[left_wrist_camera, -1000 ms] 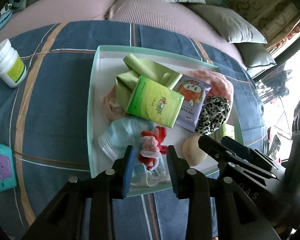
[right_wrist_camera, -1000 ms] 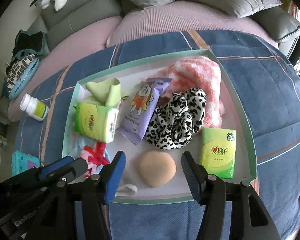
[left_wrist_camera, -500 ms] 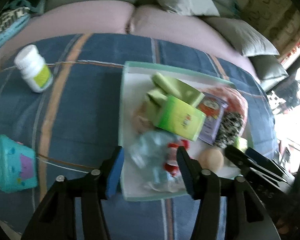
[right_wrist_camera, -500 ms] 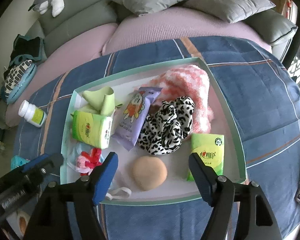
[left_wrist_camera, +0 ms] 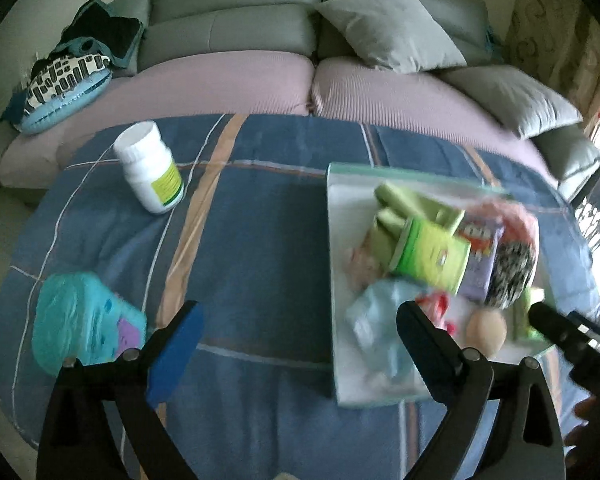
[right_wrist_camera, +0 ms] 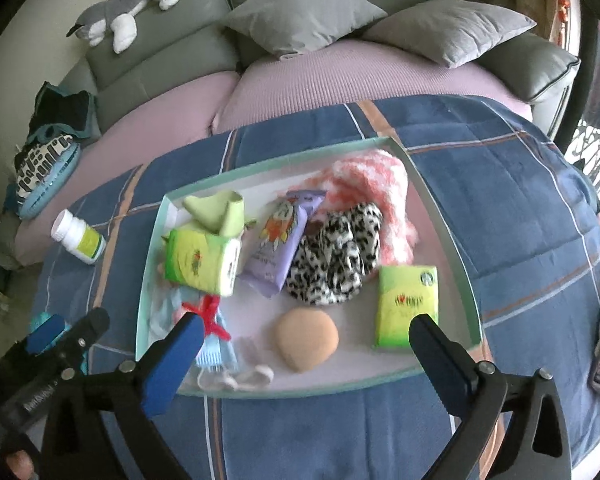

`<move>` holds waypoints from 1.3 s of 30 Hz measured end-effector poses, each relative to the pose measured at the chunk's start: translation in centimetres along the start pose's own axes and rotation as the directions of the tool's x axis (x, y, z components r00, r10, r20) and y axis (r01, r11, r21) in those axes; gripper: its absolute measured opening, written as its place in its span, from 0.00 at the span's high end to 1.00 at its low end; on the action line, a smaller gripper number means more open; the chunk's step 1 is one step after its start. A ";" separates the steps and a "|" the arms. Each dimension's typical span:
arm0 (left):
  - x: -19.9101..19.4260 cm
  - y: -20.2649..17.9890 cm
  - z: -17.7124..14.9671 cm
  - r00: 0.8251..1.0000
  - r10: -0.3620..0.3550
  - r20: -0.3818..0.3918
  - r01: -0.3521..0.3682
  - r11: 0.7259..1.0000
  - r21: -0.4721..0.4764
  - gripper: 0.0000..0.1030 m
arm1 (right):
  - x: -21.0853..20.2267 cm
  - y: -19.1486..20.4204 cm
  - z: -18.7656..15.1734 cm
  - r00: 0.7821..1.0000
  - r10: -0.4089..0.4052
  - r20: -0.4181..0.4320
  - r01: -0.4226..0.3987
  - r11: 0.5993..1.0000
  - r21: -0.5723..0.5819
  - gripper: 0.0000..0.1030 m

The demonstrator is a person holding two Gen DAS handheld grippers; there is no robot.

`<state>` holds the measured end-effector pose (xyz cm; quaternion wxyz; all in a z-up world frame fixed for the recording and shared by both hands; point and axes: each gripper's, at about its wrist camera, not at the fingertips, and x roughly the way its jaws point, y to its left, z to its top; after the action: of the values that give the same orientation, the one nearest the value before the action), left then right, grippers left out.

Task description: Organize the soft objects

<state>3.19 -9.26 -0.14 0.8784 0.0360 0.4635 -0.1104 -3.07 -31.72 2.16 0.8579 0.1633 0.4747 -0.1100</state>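
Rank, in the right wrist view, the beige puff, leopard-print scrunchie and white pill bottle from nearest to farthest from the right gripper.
1. Beige puff: in the tray's near part, just ahead of the right gripper, between its open fingers.
2. Leopard-print scrunchie: mid-tray, beyond the puff.
3. White pill bottle: off the tray, far left on the blue cloth.

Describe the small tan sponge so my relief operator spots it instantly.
Find the white tray on the blue plaid blanket. At its near edge, below the leopard-print scrunchie, lies the sponge: the only plain, tan, egg-shaped piece.
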 end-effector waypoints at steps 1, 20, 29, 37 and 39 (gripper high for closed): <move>-0.1 0.1 -0.4 1.000 0.000 -0.005 0.000 1.000 0.008 0.06 | -0.1 0.0 -0.3 1.000 -0.002 -0.002 0.002 1.000 -0.002 0.00; -3.0 0.1 -3.8 0.997 0.079 0.011 -0.079 0.996 0.039 0.06 | -1.7 0.3 -4.5 0.999 -0.023 -0.029 0.022 0.999 -0.031 0.00; -3.0 0.5 -4.3 0.992 0.123 -0.021 -0.123 0.992 0.024 0.06 | -1.3 0.7 -4.6 0.998 -0.039 -0.039 0.037 0.998 -0.053 0.00; -3.1 1.1 -4.4 0.991 0.130 -0.034 -0.130 0.991 0.006 0.06 | -1.1 0.8 -4.7 0.998 -0.047 -0.048 0.044 0.997 -0.066 0.00; -3.0 1.2 -4.4 0.991 0.128 -0.037 -0.127 0.992 0.008 0.06 | -1.0 0.8 -4.7 0.998 -0.047 -0.049 0.043 0.997 -0.068 0.00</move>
<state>-1.77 -6.92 -0.18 0.8749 0.0700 0.4761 -0.0547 -7.02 -29.14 0.83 0.8480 0.1265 0.5030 -0.1093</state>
